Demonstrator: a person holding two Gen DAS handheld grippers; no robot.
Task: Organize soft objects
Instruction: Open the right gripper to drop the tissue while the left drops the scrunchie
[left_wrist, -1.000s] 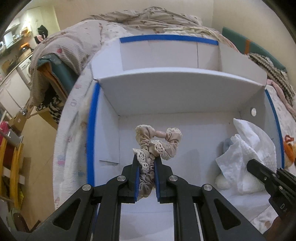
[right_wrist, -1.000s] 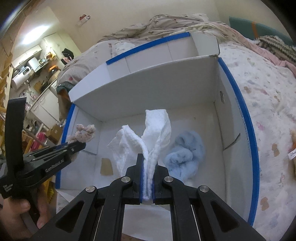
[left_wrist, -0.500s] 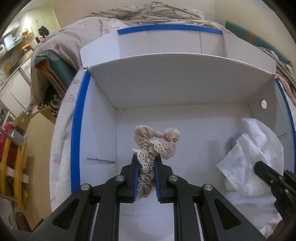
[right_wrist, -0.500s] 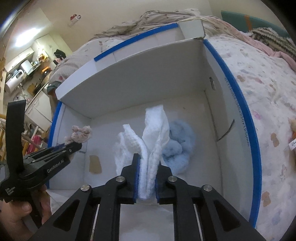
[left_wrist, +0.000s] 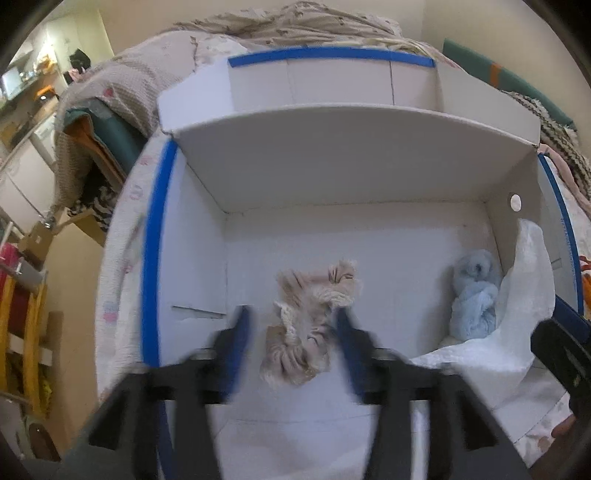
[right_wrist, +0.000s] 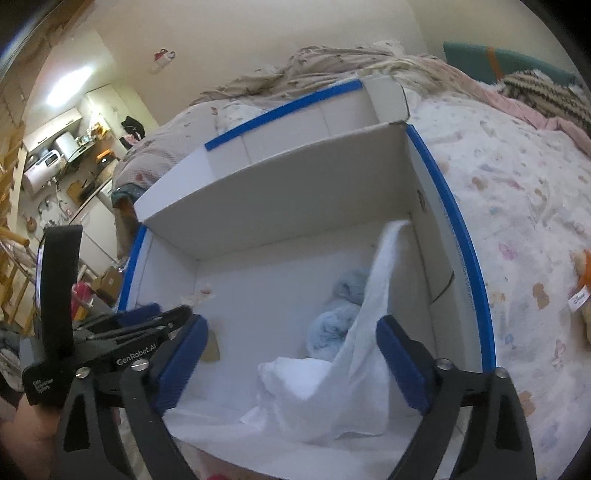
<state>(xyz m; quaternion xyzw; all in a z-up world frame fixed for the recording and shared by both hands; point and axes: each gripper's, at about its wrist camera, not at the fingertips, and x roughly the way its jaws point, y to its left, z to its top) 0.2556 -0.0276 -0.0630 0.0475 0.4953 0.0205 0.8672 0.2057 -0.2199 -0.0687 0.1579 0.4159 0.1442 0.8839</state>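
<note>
White cardboard, blue-edged: the box (left_wrist: 369, 177) sits on a bed. The left gripper (left_wrist: 293, 325) has just been opening, its jaws apart around the beige scrunchie (left_wrist: 306, 325), which lies on the box floor; whether the right pad touches it is unclear. At 3 o'clock lie a blue cloth (left_wrist: 474, 295) and white towel (right_wrist: 354, 369), between the right gripper's (right_wrist: 291, 350) just-spread jaws.

Around me cream walls (right_wrist: 258, 40) enclose a bed under a pale printed sheet (right_wrist: 517, 192) and a rumpled beige quilt (left_wrist: 122, 92), with a lit kitchen counter (right_wrist: 74, 155) far left and a wooden rack (left_wrist: 26, 332) beside it.
</note>
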